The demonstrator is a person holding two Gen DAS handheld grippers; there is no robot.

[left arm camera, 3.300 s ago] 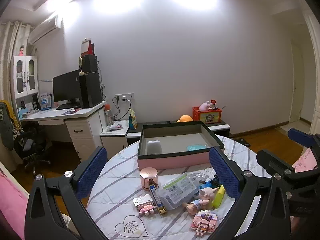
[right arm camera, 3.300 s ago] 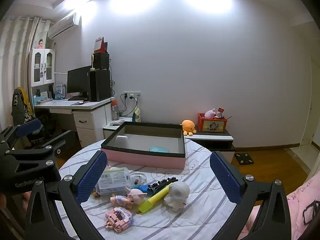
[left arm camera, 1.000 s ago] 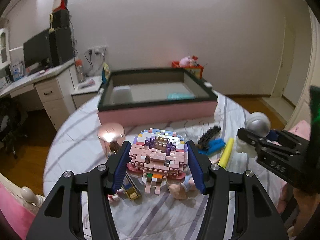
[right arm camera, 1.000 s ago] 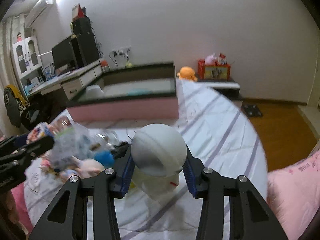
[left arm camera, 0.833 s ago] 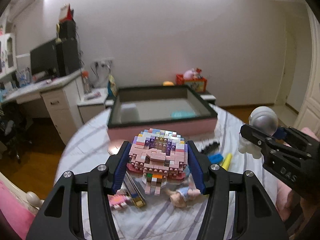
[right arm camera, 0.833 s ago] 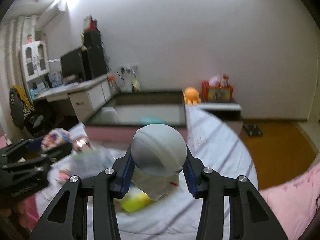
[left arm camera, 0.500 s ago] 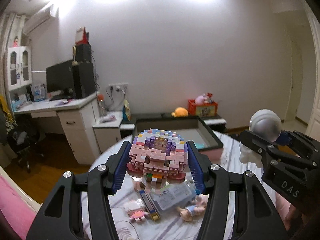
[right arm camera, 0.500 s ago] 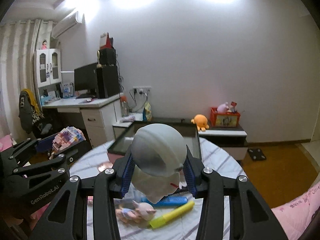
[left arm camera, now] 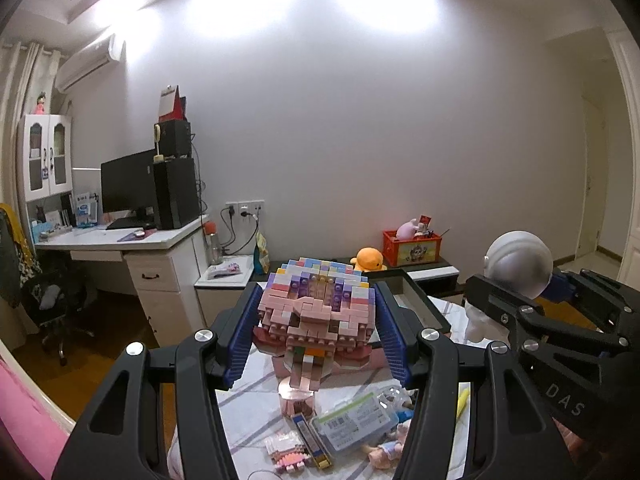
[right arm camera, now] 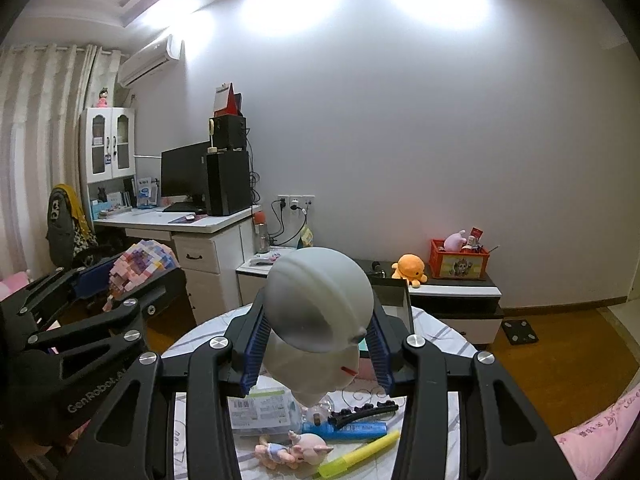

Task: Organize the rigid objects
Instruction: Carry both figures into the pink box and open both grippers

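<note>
My left gripper (left arm camera: 316, 332) is shut on a pink and pastel brick figure (left arm camera: 316, 308), held in the air above the round table (left arm camera: 256, 408). My right gripper (right arm camera: 318, 344) is shut on a white round-headed figure (right arm camera: 320, 304), also lifted clear of the table. Each gripper shows in the other view: the right gripper (left arm camera: 528, 288) at the right, the left gripper (right arm camera: 120, 276) at the left. Behind both toys sits the pink box with a dark rim (left arm camera: 420, 304), mostly hidden by them.
On the table below lie a rose-gold cylinder (left arm camera: 298, 400), a clear plastic case (left arm camera: 352, 424), a small brick figure (left arm camera: 286, 454), a pig doll (right arm camera: 296, 450), a yellow highlighter (right arm camera: 360, 454) and a black hair clip (right arm camera: 364, 412). A desk (left arm camera: 120, 240) stands left, a low cabinet (right arm camera: 452, 296) behind.
Both grippers stood open and empty at first. Over the last second they rose with their toys and tilted up, so the table dropped lower in both views.
</note>
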